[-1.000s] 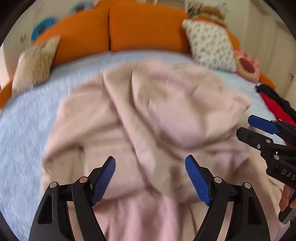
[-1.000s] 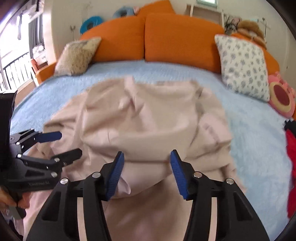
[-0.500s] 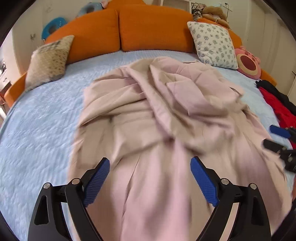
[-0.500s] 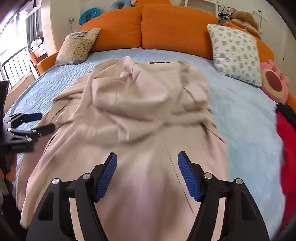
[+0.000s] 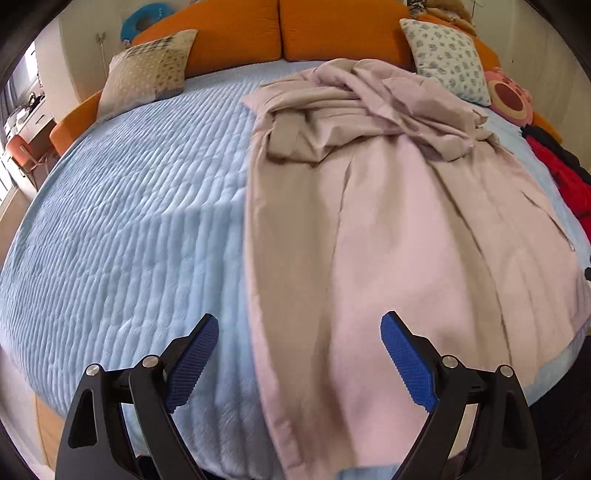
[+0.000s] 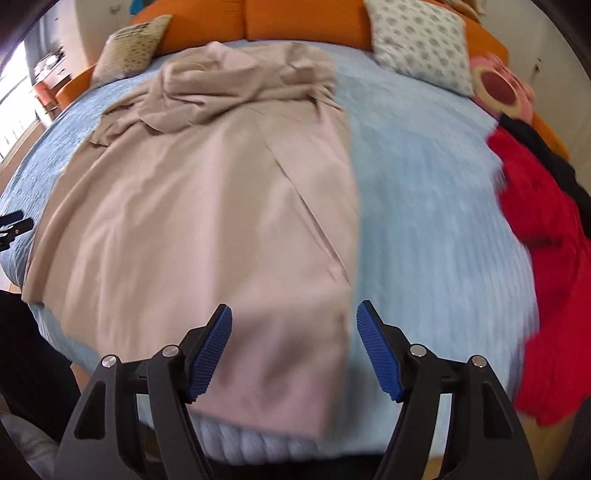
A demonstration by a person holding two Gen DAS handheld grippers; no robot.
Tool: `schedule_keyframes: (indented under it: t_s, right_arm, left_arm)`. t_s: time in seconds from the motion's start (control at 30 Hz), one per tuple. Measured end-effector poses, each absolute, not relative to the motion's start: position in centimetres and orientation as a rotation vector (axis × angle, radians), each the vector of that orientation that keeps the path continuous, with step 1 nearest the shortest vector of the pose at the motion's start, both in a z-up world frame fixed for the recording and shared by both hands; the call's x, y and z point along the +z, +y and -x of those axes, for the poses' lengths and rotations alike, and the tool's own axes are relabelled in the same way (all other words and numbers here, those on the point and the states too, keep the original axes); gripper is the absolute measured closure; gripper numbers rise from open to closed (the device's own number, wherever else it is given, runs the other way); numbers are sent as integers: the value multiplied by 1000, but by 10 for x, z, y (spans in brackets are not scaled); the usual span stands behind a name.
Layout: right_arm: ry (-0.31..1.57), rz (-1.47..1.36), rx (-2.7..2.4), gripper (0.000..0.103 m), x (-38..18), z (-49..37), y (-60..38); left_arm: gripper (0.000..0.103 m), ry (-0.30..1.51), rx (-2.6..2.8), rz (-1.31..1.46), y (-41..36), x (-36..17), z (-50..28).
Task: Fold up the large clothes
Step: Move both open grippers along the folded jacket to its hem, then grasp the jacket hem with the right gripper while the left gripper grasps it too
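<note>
A large beige-pink garment point(image 5: 388, 221) lies lengthwise on the round bed's light blue cover point(image 5: 129, 221). Its lower part is spread flat toward the near edge and its upper part is bunched near the pillows. My left gripper point(image 5: 299, 321) hangs open over the garment's near left edge, with nothing pressed between its pads. In the right wrist view the garment point(image 6: 203, 203) ends in a near right corner that drapes over the bed's edge. My right gripper point(image 6: 294, 310) hovers above that corner, its jaws opening and its pads gripping no cloth.
A red garment point(image 6: 546, 258) with black cloth behind it lies on the bed's right side. A beige pillow point(image 5: 147, 70), a patterned pillow point(image 5: 447, 62) and a pink plush cushion point(image 5: 509, 96) rest against the orange headboard point(image 5: 240, 29). Floor shows below the bed's near edge.
Both grippers have drawn back to the bed's near edge and apart from each other. The garment's lower part now lies stretched flat. Both pairs of jaws stand wider.
</note>
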State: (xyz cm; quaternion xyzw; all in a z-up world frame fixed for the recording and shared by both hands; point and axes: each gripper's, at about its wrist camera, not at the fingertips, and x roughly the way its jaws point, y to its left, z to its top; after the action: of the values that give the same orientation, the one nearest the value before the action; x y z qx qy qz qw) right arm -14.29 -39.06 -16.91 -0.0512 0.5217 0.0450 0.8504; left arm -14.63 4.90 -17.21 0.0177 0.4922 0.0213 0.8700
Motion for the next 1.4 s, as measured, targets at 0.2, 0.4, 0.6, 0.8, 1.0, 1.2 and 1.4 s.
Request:
schedule_keyframes:
  t_s: [0.2,0.4,0.6,0.8,1.0,1.2,1.4]
  right_arm:
    - [1140,66,44,24,-170,166,-422]
    - [1179,4,65,24,-184,172,-432]
    - [1206,-19,75,24,-200,177,-435]
    - [1199,-53,89,22,-206,178,-437]
    - [1203,-45,91,22,-207,177,-437]
    - [1187,-41,103,23,-209,175,-434]
    - [1174,-61,119,23,-208,172,-435]
  left_arm:
    - [10,1083,44,-78,66,-176,169]
    - [10,1172,-40,2,72,-204,174]
    - [9,1201,-55,8,58,-227,179]
    - [9,1181,-88,25,51,-232,191]
    - [9,1165,-149,72,55,-225,203]
    - [20,1151,-135,45,49,-227,204]
    - [22,1155,-136,79,58,-223,201]
